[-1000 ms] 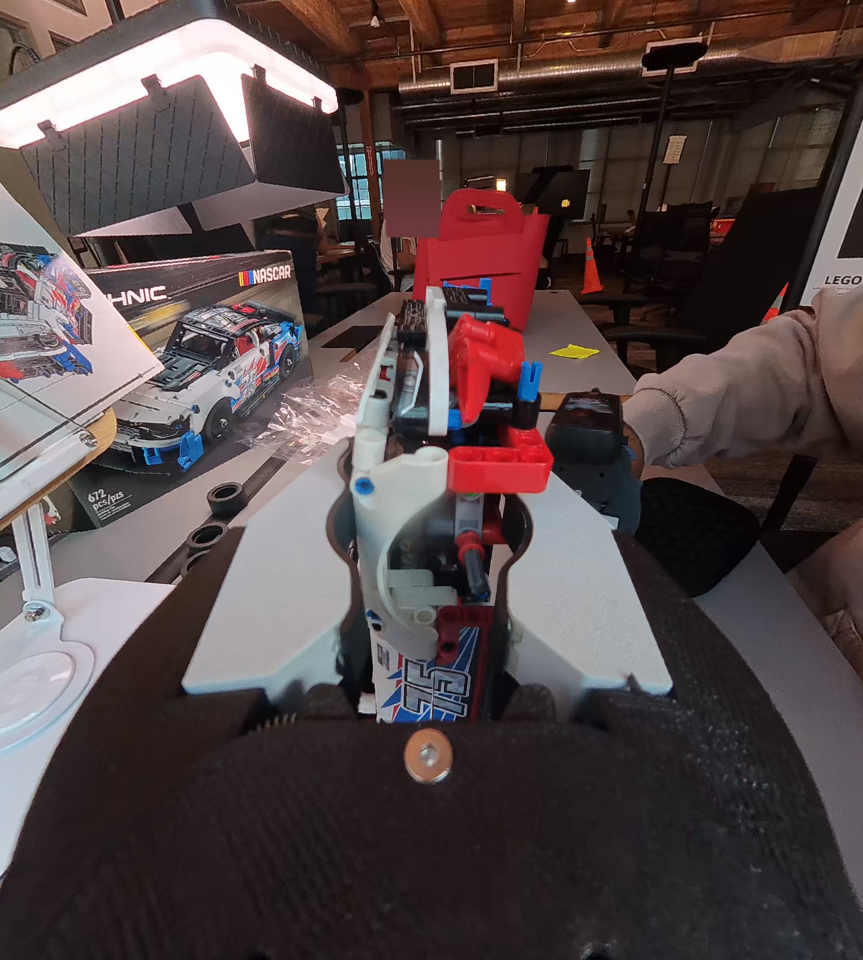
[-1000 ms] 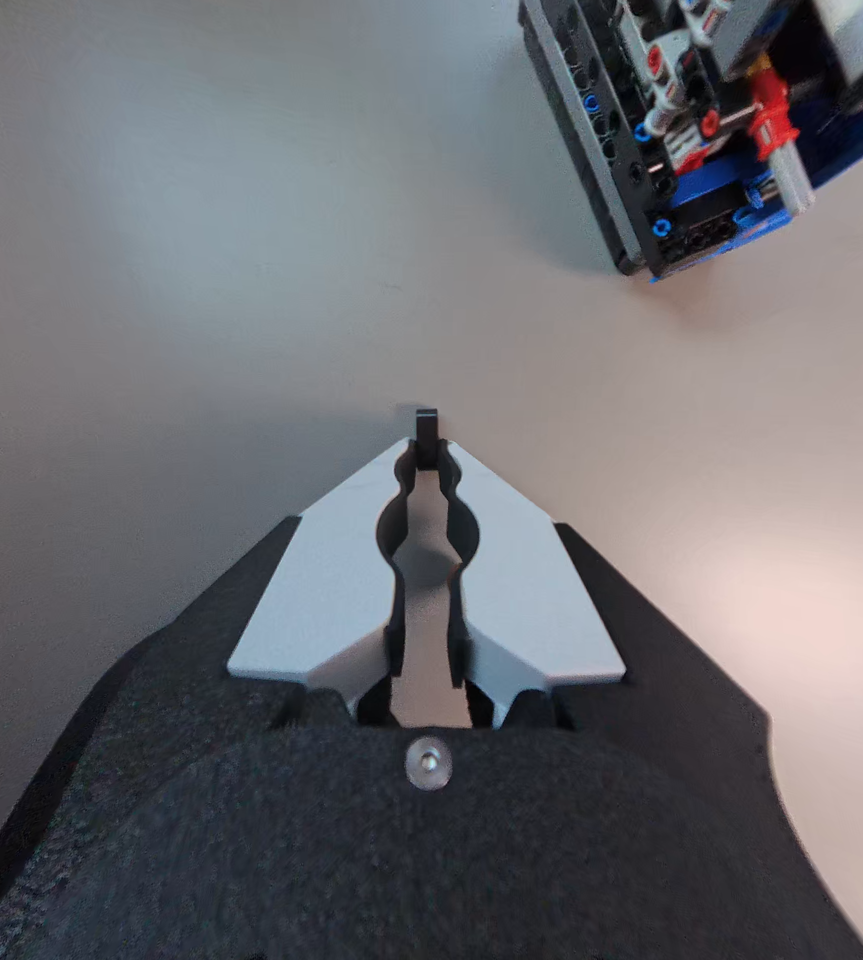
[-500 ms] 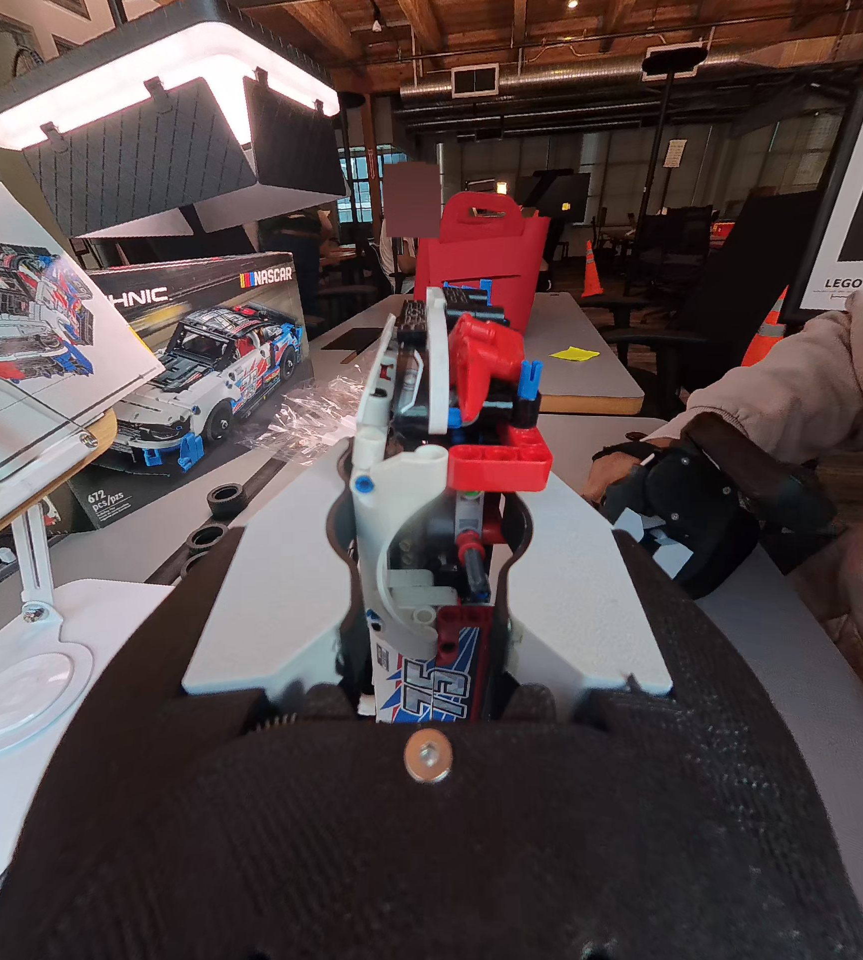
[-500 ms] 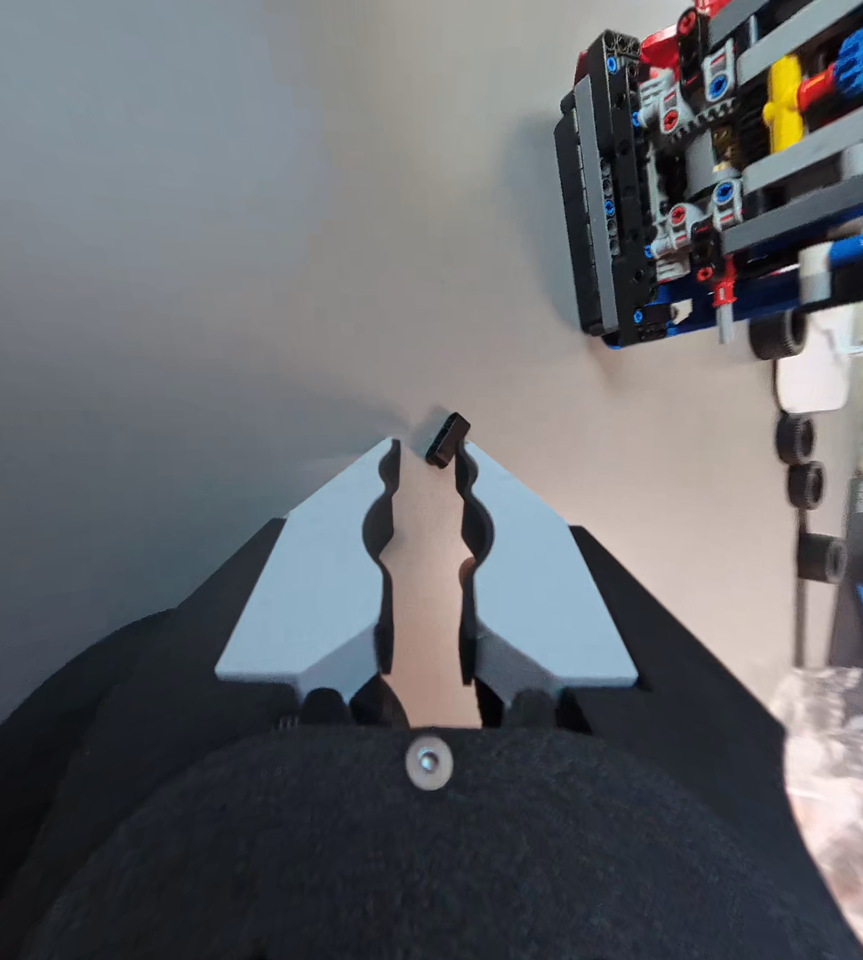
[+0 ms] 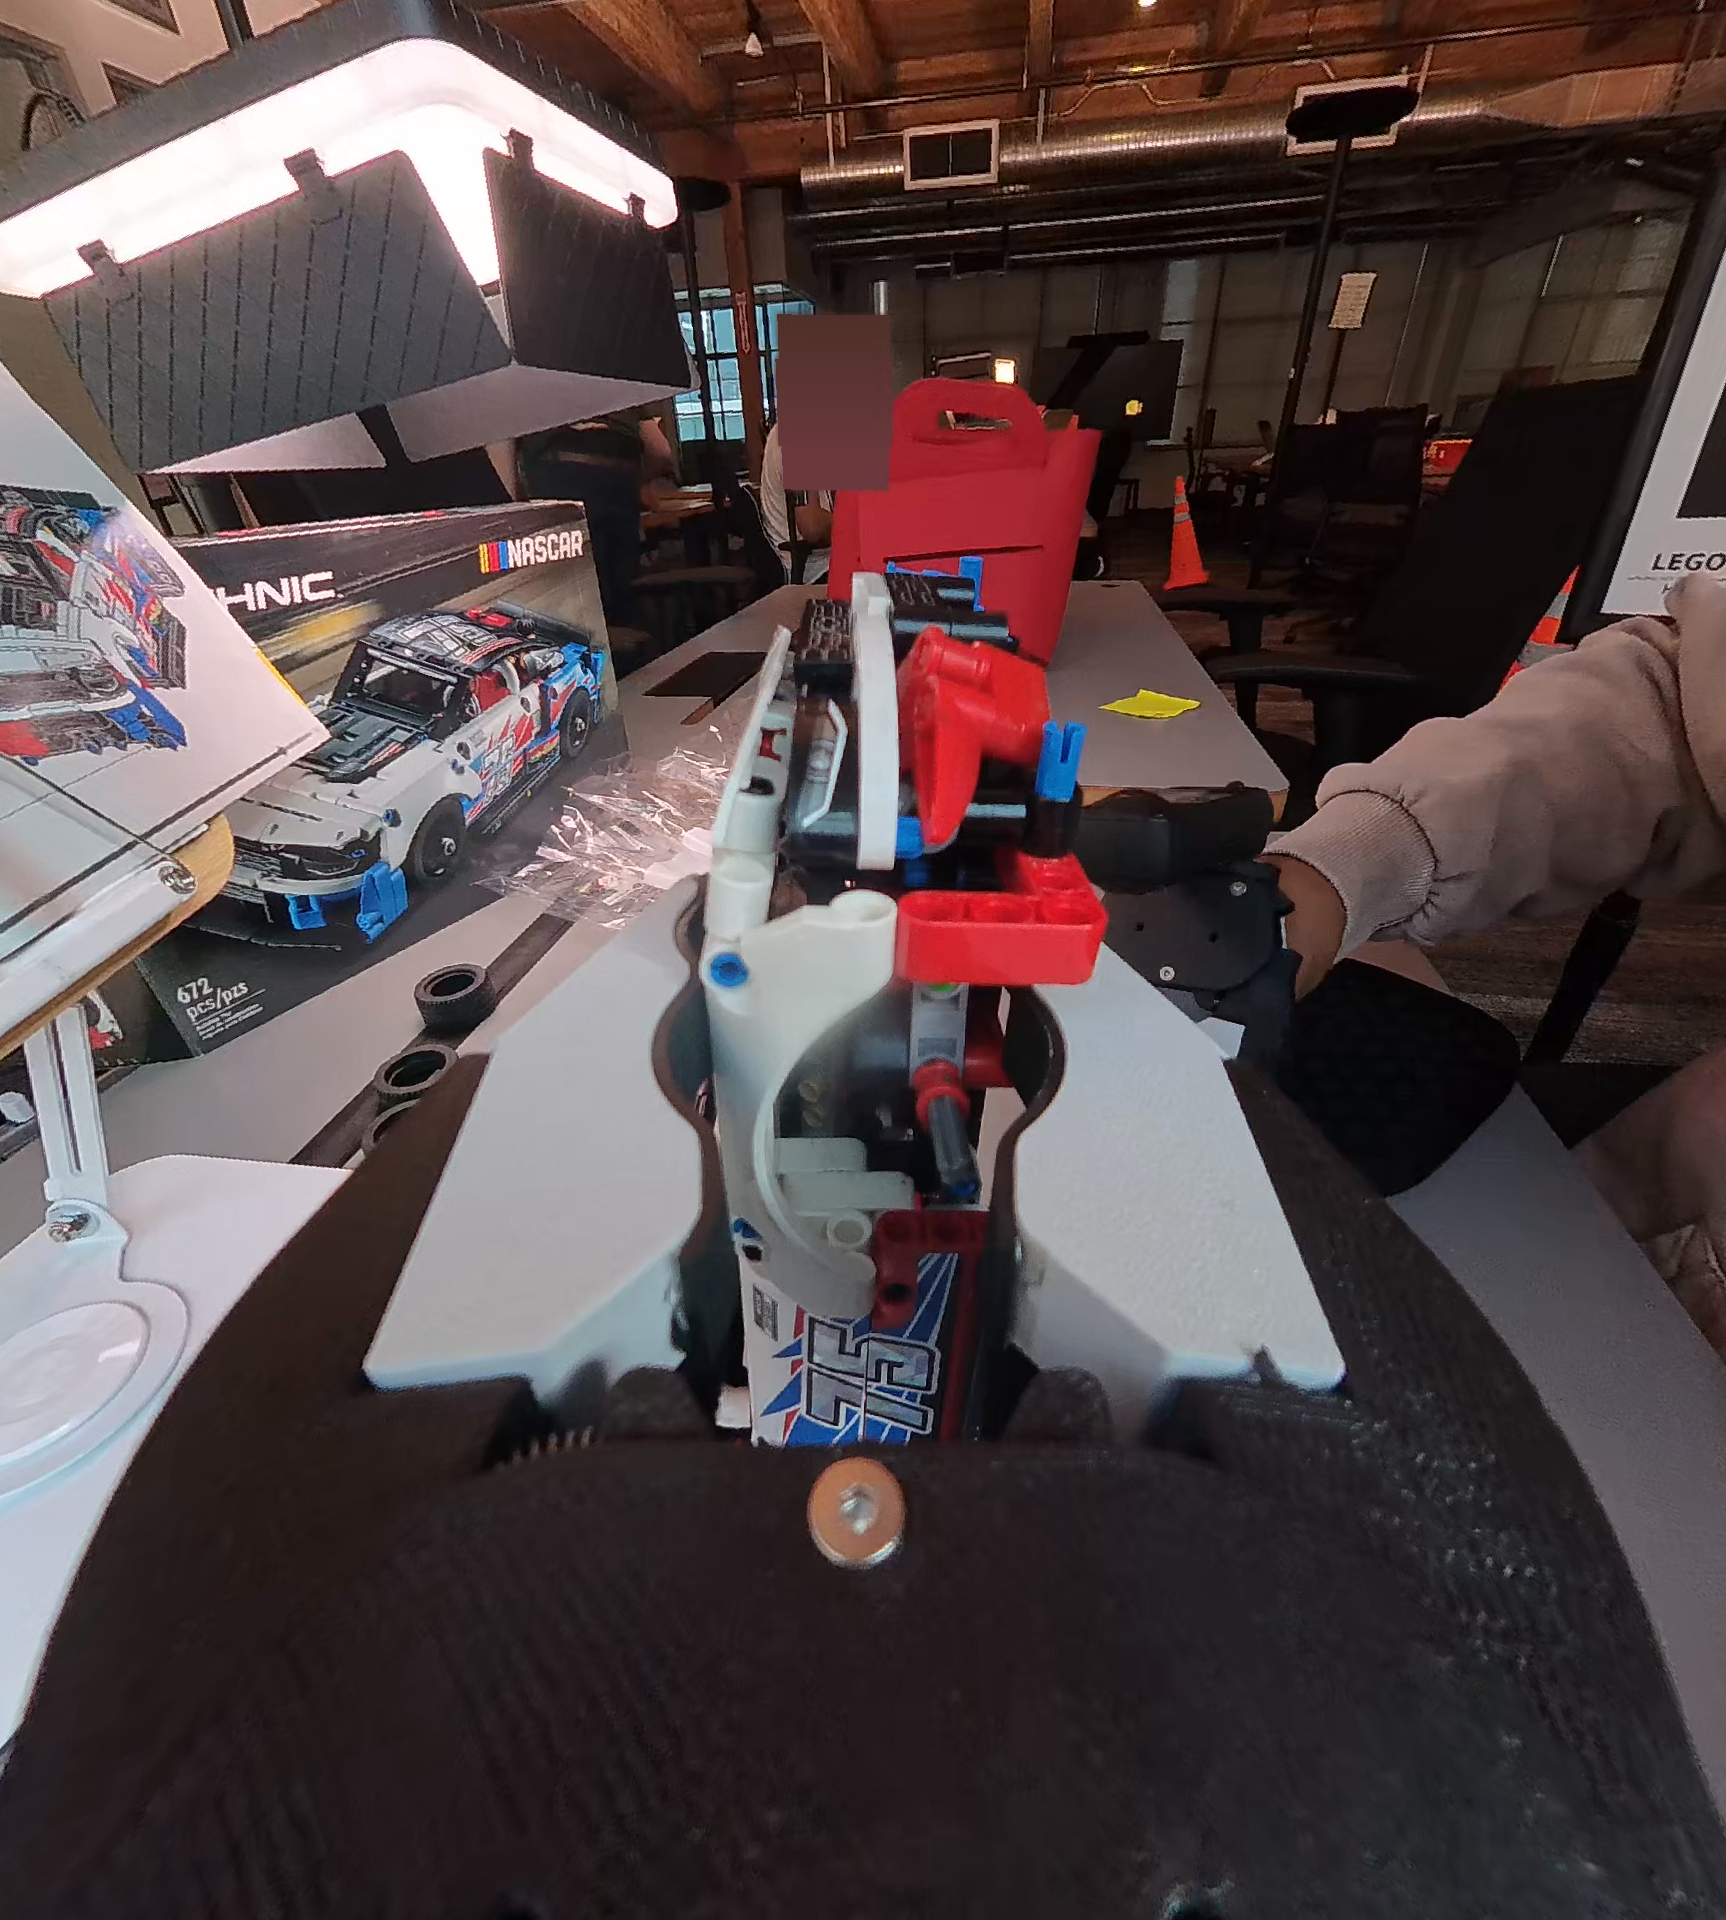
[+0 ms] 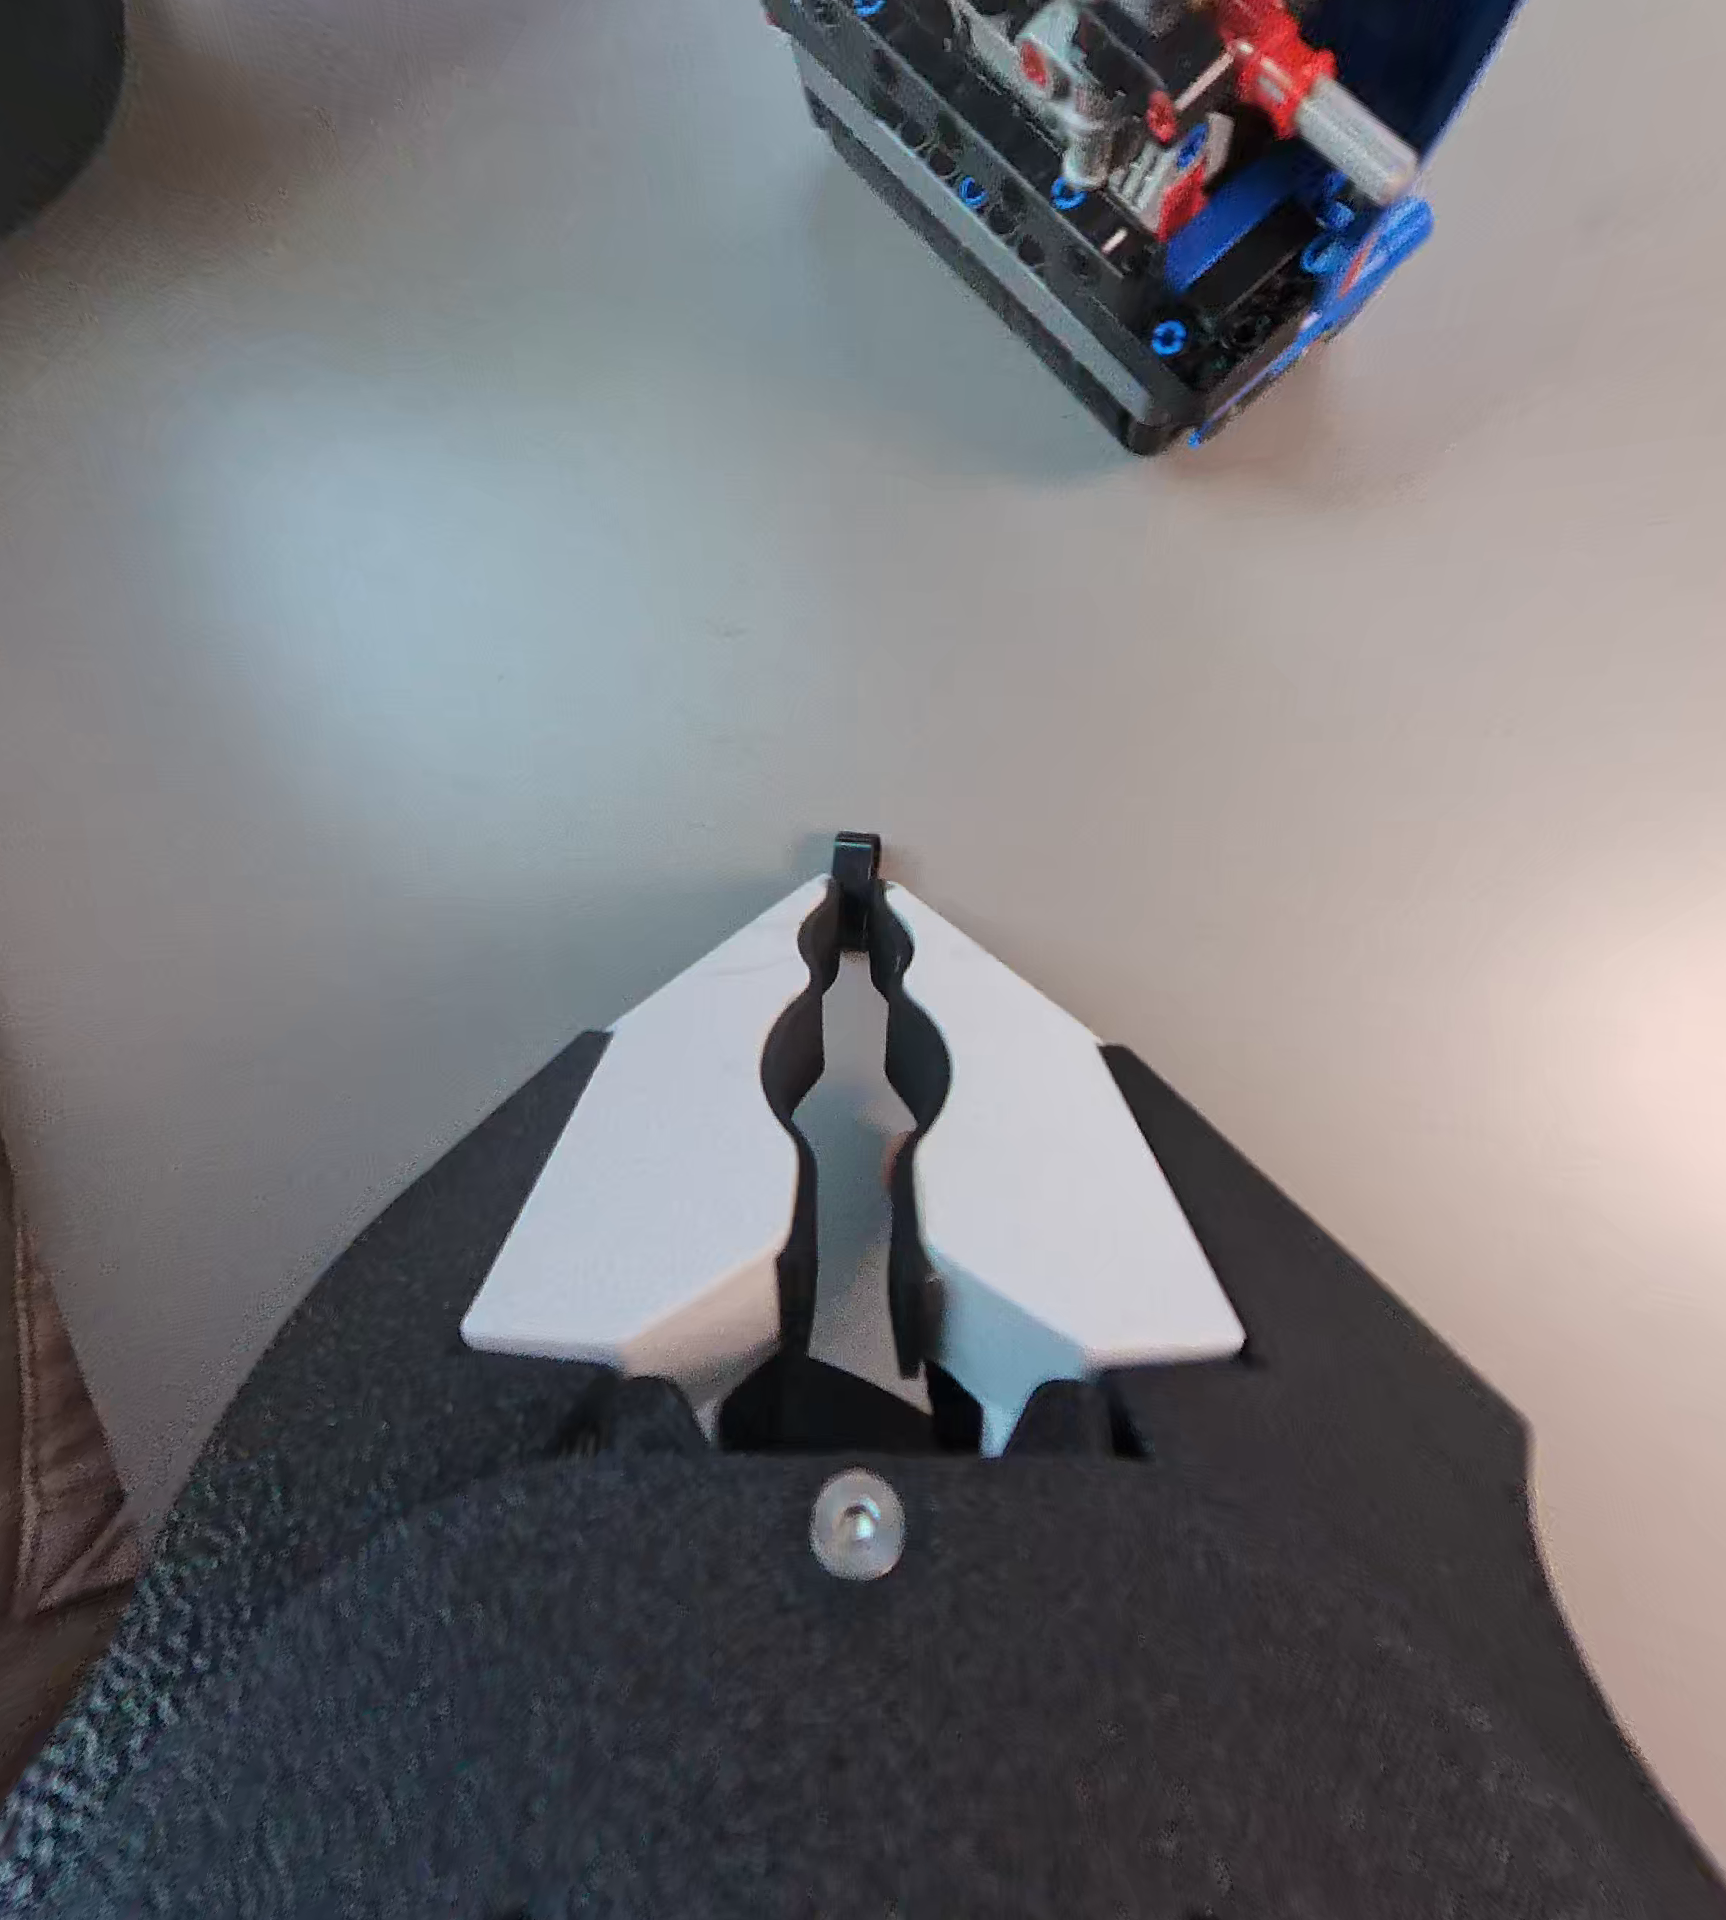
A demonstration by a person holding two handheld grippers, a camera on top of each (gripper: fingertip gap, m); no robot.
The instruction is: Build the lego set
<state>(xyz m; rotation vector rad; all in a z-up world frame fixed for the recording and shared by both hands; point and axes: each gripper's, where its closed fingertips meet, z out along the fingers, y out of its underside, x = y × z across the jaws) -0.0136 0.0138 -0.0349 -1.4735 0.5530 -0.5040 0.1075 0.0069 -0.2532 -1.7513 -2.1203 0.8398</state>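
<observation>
Now the right tool (image 6: 855, 883) pinches a small black piece (image 6: 855, 868) upright at its white fingertips; half a second ago that piece sat crooked between parted fingers. Its view has swung back over the smooth pale bench (image 6: 423, 520), and the studded chassis (image 6: 1129, 197) has shifted to the far right corner. The left tool (image 5: 854, 914) is unchanged, clamped on the glossy white, red and blue car section (image 5: 869, 987), held above the bench. Beyond it, the right tool has risen beside a beige sleeve (image 5: 1524, 790).
</observation>
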